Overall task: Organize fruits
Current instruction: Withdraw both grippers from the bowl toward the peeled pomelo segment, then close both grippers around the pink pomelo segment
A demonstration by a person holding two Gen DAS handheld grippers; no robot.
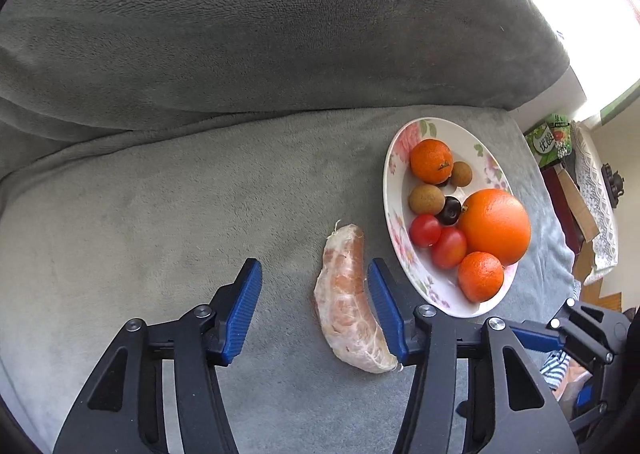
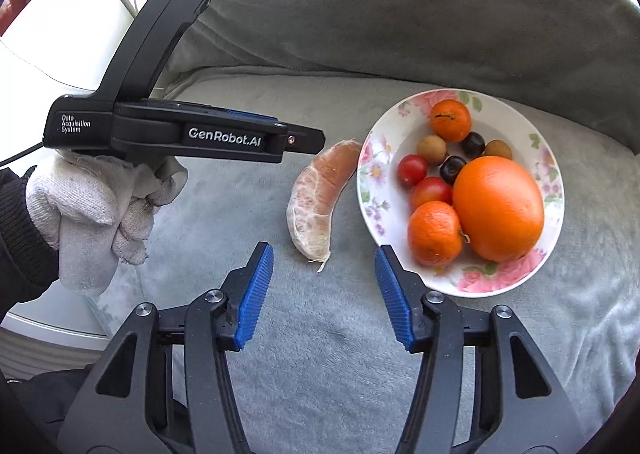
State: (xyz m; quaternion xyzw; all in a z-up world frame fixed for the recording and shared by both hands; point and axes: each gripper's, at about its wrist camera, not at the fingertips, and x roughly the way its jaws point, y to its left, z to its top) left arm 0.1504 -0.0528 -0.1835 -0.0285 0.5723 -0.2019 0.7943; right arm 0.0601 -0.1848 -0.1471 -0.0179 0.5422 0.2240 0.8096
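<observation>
Left claw [image 1: 314, 308] astride pomelo segment [image 1: 349, 304] (untouched), beside fruit plate [image 1: 394, 190]

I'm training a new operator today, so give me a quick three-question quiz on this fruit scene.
1. True or false: the peeled pomelo segment lies on the flowered plate.
2. How many red cherry tomatoes are on the plate?
3. Which claw has the segment between its open fingers: A left claw, B right claw, C neither?

Key:
1. False; it lies on the grey cushion beside the plate.
2. Two, next to the big orange.
3. A; the pads have not closed on it.
</observation>
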